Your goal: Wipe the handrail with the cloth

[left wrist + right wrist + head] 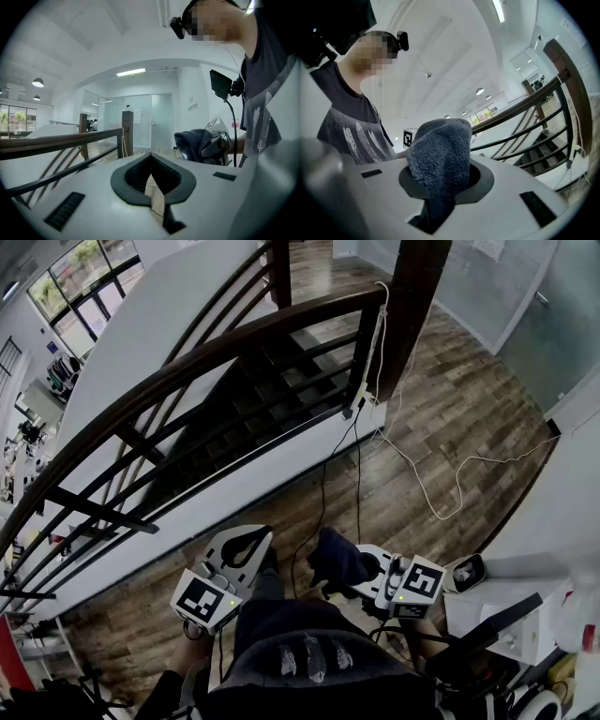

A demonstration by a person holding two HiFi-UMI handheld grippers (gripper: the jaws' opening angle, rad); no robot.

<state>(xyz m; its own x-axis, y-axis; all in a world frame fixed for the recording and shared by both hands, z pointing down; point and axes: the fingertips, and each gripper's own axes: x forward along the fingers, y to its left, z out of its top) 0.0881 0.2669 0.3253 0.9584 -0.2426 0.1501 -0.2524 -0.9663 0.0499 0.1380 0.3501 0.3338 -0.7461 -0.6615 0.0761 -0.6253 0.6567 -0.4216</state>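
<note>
The dark wooden handrail (234,341) curves from lower left to upper right over black balusters, well ahead of both grippers. A dark blue-grey cloth (339,561) is bunched in my right gripper (361,570), which is shut on it near my waist. In the right gripper view the cloth (440,159) fills the jaws and hides the fingertips, and the handrail (525,101) runs off to the right. My left gripper (242,551) is held low to the left, shut with nothing in it. The left gripper view shows its jaws (151,158) closed, the cloth (192,142) at right, the handrail (61,139) at left.
A thick dark newel post (414,296) ends the rail at the top. Stairs (272,381) descend behind the balusters. A white cable (427,479) and a black cable (323,493) trail over the wooden floor. White equipment (511,620) crowds the lower right.
</note>
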